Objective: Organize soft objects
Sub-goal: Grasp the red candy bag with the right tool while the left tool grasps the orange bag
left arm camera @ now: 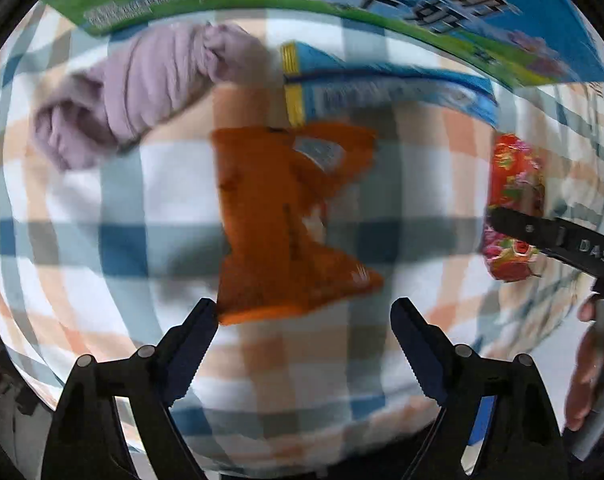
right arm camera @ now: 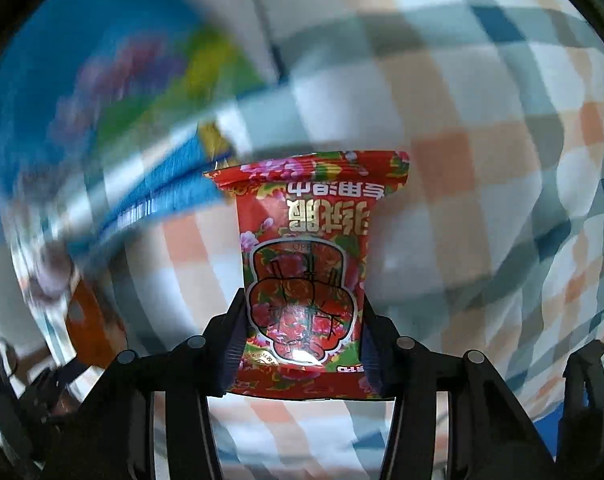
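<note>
- The right gripper [right arm camera: 302, 336] is clamped on a red floral packet [right arm camera: 306, 268], one finger pressed to each long side of its lower half; the packet's upper part sticks out past the fingertips, above the checked cloth [right arm camera: 482, 160].
- From the left wrist view the same red floral packet [left arm camera: 512, 184] shows near the cloth's right edge, with the dark body of the right gripper [left arm camera: 550, 236] across its lower part.
- The left gripper [left arm camera: 304, 312] hangs with its jaws spread wide and nothing between them; its left fingertip sits at the near edge of an orange packet [left arm camera: 277, 216], though contact cannot be told.
- The orange packet lies crumpled near the middle of the checked cloth [left arm camera: 81, 240].
- A lilac rolled cloth [left arm camera: 141, 96] lies toward the far left, apart from the orange packet, with bare cloth between them.
- A blue and yellow packet [left arm camera: 382, 88] lies just beyond the orange packet, its yellow end meeting or overlapping the orange top.
- A large blue and green carton [left arm camera: 342, 0] runs along the far edge.
- Bare cloth spreads to the left of the orange packet and along the near edge beneath the left gripper.
- Both views are blurred, the right one most at its left side.
</note>
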Demonstrator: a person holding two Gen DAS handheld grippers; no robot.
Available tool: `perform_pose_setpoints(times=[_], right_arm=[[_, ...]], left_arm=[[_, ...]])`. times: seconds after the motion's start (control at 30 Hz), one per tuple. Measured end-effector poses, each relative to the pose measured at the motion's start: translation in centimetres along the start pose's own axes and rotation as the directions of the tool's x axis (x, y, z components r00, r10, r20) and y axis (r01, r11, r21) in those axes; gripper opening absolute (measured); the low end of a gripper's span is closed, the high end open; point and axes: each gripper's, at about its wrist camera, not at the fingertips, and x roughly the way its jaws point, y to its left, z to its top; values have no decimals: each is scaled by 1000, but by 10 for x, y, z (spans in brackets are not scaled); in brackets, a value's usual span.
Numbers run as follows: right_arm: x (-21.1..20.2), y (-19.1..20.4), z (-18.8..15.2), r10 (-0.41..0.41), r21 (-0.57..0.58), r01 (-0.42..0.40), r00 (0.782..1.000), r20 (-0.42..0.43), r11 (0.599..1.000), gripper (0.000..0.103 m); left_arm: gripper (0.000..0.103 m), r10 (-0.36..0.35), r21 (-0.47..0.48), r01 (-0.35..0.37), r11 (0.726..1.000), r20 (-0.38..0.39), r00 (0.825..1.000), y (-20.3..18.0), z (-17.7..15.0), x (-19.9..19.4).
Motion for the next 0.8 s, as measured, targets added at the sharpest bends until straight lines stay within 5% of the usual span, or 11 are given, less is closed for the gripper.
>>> perform_pose_setpoints(times=[0.27,0.47,0.53,0.57,0.8], right_arm=[[-8,1,-3,-25,-12,26,998,51,1000,60],[-2,14,2,-50,-3,51,997,65,999,59],[0,20,-1,-60,-5,60,996,70,998,57],[-1,23,-4,-68,-6,69,995,72,998,50],[-5,30,-28,-92,-54,96,993,75,994,48]], left_arm=[[88,96,-16,-94,995,134,986,5,-6,-44],[87,109,-27,-107,994,104,989,15,29,-7],[49,108,-27,-106,994,93,990,14,32,4],[48,113,-31,-111,993,86,990,13,31,8],[37,107,-38,-102,994,159,981,3,2,-8]])
